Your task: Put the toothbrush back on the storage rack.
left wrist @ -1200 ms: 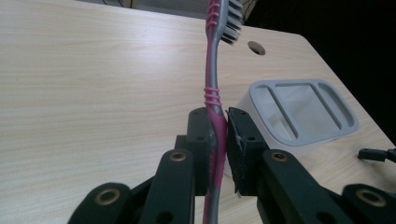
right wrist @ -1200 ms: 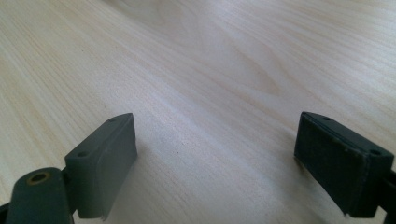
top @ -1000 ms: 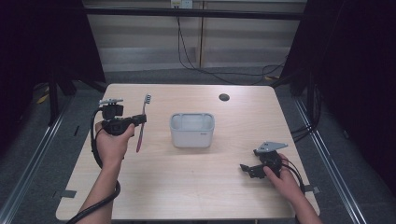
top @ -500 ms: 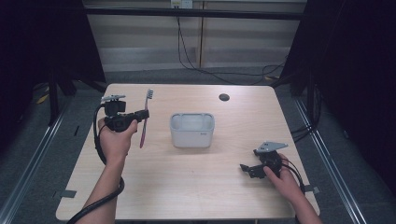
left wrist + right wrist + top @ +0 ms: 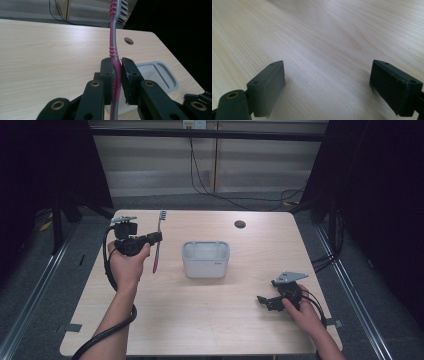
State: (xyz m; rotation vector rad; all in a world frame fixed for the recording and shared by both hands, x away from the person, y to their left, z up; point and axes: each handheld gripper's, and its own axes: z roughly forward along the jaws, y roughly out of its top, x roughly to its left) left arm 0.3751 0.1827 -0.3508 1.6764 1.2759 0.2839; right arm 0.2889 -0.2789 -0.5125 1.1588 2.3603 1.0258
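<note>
Left gripper [image 5: 156, 237] lifted pink toothbrush [image 5: 158, 240] higher, closer toward grey tray [image 5: 205, 259]. Jaws clamped on handle mid-length, bristle head beyond jaw tips. Right gripper [image 5: 262, 301] rested on table [image 5: 210, 320], jaws wide apart, nothing between.

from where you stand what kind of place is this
Probably a lab or recording workspace, not a home: a bare wooden table ringed by dark curtains, cables trailing on the floor, and metal rails alongside.
</note>
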